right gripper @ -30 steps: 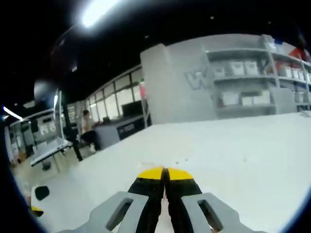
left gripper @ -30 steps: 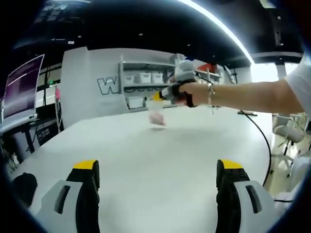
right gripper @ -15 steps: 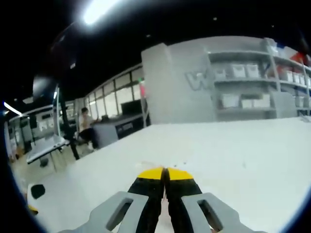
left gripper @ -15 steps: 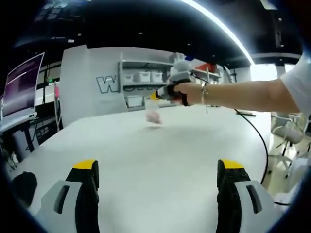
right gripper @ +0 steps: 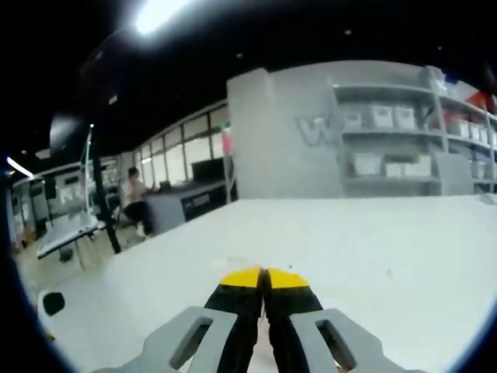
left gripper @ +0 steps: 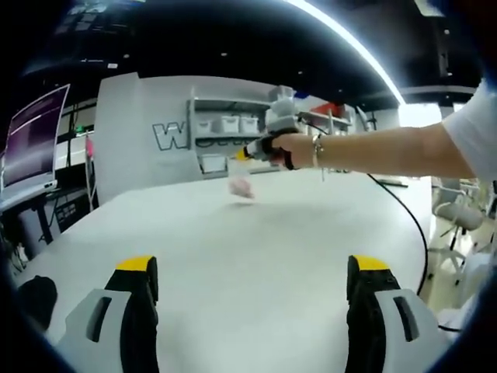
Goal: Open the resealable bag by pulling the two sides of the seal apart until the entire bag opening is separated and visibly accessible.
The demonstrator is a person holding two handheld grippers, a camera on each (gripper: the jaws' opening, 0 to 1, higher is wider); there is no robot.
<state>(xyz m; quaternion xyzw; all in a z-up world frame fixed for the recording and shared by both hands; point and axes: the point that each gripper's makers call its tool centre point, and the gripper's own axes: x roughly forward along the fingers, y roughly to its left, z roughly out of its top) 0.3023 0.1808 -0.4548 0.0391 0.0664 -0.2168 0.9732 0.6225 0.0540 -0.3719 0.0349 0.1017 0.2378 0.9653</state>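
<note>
From the left gripper view my left hand-held gripper [left gripper: 252,291] sits low over the white tabletop [left gripper: 256,241], jaws spread wide with nothing between them. Out ahead, the right hand-held gripper [left gripper: 250,152] is held at arm's length, the hand [left gripper: 289,149] wrapped around its body, and the resealable bag [left gripper: 240,183] dangles from its tips, clear of the tabletop with something pinkish inside. Compared with a second ago, the bag has risen and drifted a little to the left in that view, so it now hangs higher against the grey wall and shelving [left gripper: 225,136] behind it. In the right gripper view the right gripper's yellow-tipped jaws are pressed together [right gripper: 264,284], and a thin pale edge, which I take to be the bag's top, shows between them; the background there has slid sideways, which fits the hand swinging rather than anything on the tabletop moving. My reading is that the bag has only been lifted and presented; the seal looks untouched, and the left hand-held gripper is well apart from it, so it must close that gap and take the opposite lip before any pulling can start.
</note>
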